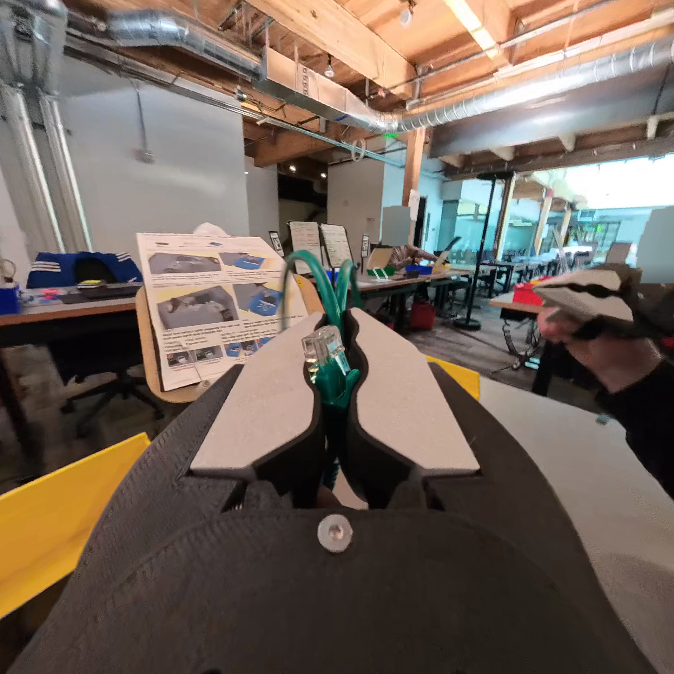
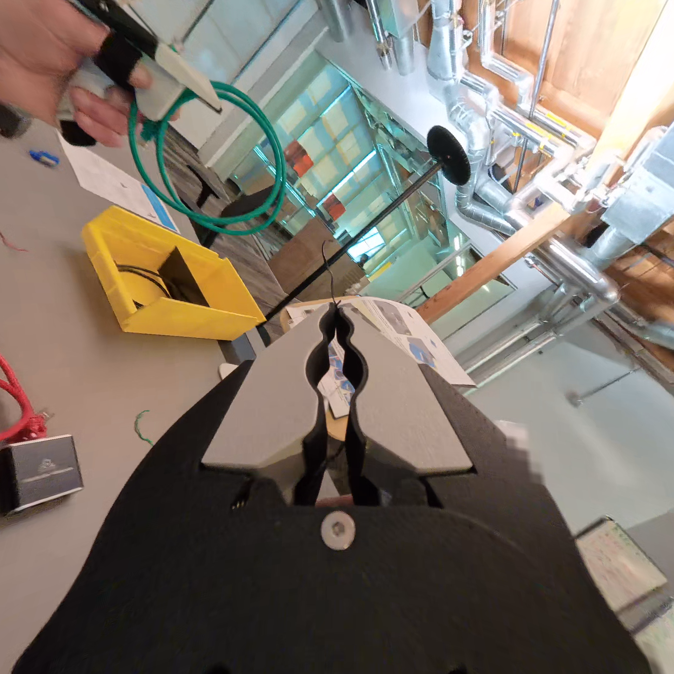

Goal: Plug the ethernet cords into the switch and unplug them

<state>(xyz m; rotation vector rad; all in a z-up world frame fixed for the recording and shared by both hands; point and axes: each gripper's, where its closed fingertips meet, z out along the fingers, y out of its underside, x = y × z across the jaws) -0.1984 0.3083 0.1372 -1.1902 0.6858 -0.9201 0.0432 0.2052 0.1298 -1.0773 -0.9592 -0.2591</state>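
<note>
Left gripper (image 1: 337, 324) is clamped tight on the green ethernet cord (image 1: 330, 368), clear plug poking up between its fingers, the rest looping out front in the air. Right gripper (image 2: 336, 310) is pinched nearly closed on what looks like a thin black wire or twist tie (image 2: 329, 273), hard to be sure. My guess: we're still at the fetch-and-untie stage, so next up is freeing the coil and carrying the plug to the switch (image 2: 40, 470), which sits at the tabletop's (image 2: 54, 328) near left edge with a red cord (image 2: 18, 405) beside it. Yellow bin (image 2: 164, 277) by the far edge holds some dark cable.
</note>
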